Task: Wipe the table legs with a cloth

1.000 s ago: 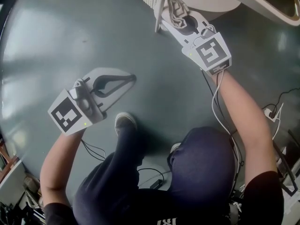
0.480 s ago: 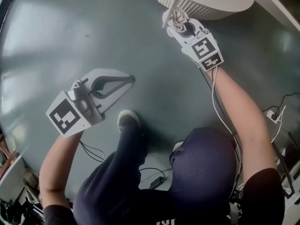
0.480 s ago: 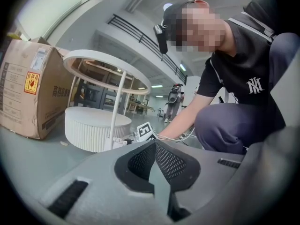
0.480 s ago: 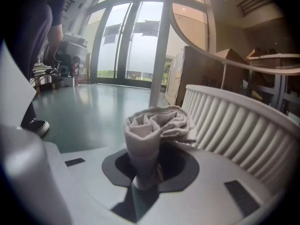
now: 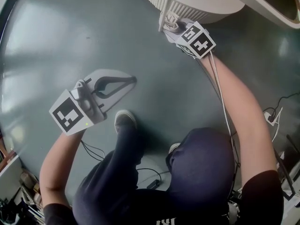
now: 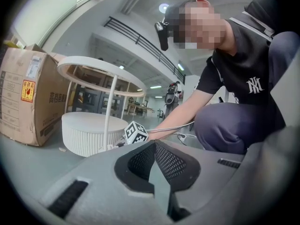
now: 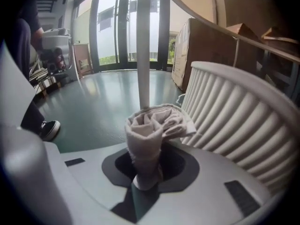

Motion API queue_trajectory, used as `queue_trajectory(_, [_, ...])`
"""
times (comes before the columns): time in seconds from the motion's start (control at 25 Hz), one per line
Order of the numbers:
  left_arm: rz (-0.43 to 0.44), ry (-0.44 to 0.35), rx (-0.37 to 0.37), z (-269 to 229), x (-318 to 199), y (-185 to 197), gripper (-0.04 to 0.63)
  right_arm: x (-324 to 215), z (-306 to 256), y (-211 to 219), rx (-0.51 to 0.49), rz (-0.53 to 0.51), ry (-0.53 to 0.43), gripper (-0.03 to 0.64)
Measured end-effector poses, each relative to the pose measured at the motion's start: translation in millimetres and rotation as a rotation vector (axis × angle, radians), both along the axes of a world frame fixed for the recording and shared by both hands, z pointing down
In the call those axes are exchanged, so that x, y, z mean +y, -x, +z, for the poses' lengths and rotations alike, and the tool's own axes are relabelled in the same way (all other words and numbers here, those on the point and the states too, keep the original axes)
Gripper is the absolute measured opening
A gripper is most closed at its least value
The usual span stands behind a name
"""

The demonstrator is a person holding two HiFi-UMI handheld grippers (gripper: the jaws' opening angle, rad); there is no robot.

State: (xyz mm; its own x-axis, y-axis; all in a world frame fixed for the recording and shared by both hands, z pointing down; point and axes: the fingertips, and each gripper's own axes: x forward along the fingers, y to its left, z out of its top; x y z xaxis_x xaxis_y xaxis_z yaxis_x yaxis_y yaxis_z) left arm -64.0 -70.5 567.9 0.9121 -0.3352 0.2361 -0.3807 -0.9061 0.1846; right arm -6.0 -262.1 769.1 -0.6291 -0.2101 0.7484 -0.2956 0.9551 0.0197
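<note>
A thin white table leg (image 5: 166,1) rises from a round ribbed white base (image 5: 201,3). My right gripper (image 5: 170,22) is shut on a bunched pale cloth (image 5: 171,18), which presses against the leg low down, beside the base. In the right gripper view the cloth (image 7: 153,125) sticks up from the right gripper (image 7: 148,168), and the leg (image 7: 143,46) stands just behind it. My left gripper (image 5: 130,81) hangs over the floor at the left, shut and holding nothing. In the left gripper view the left gripper (image 6: 156,146) looks at the table leg (image 6: 110,111).
The floor is glossy grey-green. A cardboard box (image 7: 201,46) stands past the table, also seen as a box (image 6: 23,97) at the left. The person crouches, one shoe (image 5: 124,120) near the left gripper. Cables and a power strip (image 5: 272,116) lie at the right.
The right gripper, with the cloth, has slid along the leg toward the ribbed base and turned, so its marker cube is tilted. The left gripper has hardly moved.
</note>
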Motion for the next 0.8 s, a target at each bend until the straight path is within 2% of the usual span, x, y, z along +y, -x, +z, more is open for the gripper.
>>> queue_trajectory(0.08, [0.003, -0.011, 0.002, -4.4, -0.9, -2.0, 0.008, -4.1, -17.9, -1.4, -0.025, 0.022, 0.005, 0.078])
queue_trajectory(0.12, [0.002, -0.015, 0.001, -6.4, -1.4, -2.4, 0.008, -4.9, -33.4, -0.9, -0.070, 0.029, 0.005, 0.078])
queue_trajectory(0.28, [-0.007, -0.036, -0.003, -12.8, -4.1, -2.7, 0.008, -6.4, -126.7, -1.1, -0.355, 0.036, 0.000, 0.078])
queue_trajectory(0.36, [-0.010, -0.045, -0.002, -13.9, -5.4, -3.2, 0.008, -9.2, -175.6, -4.0, -0.449, 0.027, -0.061, 0.078])
queue_trajectory(0.52, [0.004, -0.062, 0.010, -20.0, -4.3, -6.0, 0.008, -6.0, -265.6, 3.3, -0.539, -0.027, -0.276, 0.078])
queue_trajectory(0.6, [0.005, -0.067, 0.016, -24.7, -2.4, -6.7, 0.008, -1.8, -284.3, 13.1, -0.562, -0.005, -0.313, 0.078])
queue_trajectory(0.8, [0.024, -0.077, 0.023, -34.1, 3.5, -13.1, 0.008, 2.1, -290.9, 18.0, -0.579, 0.040, -0.395, 0.078])
